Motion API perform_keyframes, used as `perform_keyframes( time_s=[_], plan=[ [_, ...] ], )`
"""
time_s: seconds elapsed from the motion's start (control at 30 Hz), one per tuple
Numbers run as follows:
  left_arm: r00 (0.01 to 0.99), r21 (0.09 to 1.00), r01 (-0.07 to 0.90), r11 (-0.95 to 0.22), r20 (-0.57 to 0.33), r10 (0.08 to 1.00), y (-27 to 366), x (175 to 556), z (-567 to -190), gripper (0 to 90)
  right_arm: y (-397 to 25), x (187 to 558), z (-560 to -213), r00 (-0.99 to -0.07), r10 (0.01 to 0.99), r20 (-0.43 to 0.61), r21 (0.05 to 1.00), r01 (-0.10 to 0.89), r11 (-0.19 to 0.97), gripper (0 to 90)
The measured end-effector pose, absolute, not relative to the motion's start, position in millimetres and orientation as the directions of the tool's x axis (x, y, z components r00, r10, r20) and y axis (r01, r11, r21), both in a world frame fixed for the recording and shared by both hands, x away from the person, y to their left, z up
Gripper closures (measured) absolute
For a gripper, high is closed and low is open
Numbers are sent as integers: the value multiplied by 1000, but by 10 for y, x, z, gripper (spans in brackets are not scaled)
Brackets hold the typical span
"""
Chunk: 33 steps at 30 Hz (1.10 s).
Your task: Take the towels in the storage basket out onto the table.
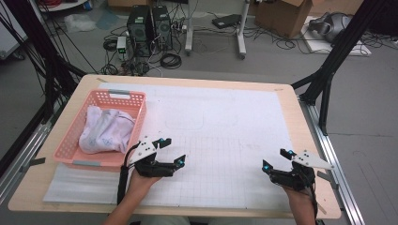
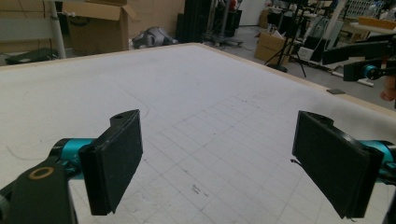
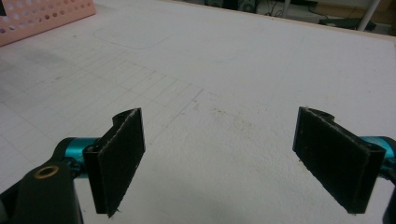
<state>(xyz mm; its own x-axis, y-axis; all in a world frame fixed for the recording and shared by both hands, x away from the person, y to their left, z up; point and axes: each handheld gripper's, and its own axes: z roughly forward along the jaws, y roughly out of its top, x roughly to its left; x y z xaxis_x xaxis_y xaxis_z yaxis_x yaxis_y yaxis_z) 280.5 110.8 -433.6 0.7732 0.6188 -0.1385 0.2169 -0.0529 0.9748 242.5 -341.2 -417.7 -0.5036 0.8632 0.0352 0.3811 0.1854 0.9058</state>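
A pink plastic basket (image 1: 75, 140) stands at the table's left with a crumpled white cloth (image 1: 104, 130) lying in it. My left gripper (image 1: 172, 151) hovers just right of the basket's near corner, open, with nothing between its jaws. In the left gripper view its pads (image 2: 116, 161) stand wide apart over the white gridded mat (image 2: 196, 121). My right gripper (image 1: 276, 159) is near the table's front right, open and empty too. A corner of the basket (image 3: 42, 16) shows far off in the right gripper view, beyond the wide-set pads (image 3: 119, 161).
A white gridded mat (image 1: 220, 136) covers most of the wooden table (image 1: 300, 122). Black frame posts stand at both sides. Computer towers (image 1: 150, 23), cables and cardboard boxes (image 1: 288, 14) sit on the floor beyond the far edge.
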Motion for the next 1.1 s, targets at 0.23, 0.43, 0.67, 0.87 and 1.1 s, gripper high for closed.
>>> perform_keyframes(
  time_s=[0.23,0.43,0.67,0.87,1.1],
  plan=[
    [774,973,225,-60,-141,617,1099,2818,-4352,165,-3425,2446,-4192,-503,863,45,906,385,177,154],
    [775,971,230,-61,-145,615,1091,2818,-4358,165,-3437,2456,-4206,-500,864,66,904,396,161,154],
    [773,973,224,-61,-139,619,1103,2798,-4349,168,-3439,2430,-4194,-491,867,87,902,408,141,154],
    [771,972,228,-58,-144,620,1093,2782,-4336,164,-3418,2417,-4192,-497,864,81,904,402,147,153],
    [774,966,253,-55,-168,610,1087,2799,-4343,163,-3425,2426,-4206,-499,862,91,904,404,139,153]
  ],
)
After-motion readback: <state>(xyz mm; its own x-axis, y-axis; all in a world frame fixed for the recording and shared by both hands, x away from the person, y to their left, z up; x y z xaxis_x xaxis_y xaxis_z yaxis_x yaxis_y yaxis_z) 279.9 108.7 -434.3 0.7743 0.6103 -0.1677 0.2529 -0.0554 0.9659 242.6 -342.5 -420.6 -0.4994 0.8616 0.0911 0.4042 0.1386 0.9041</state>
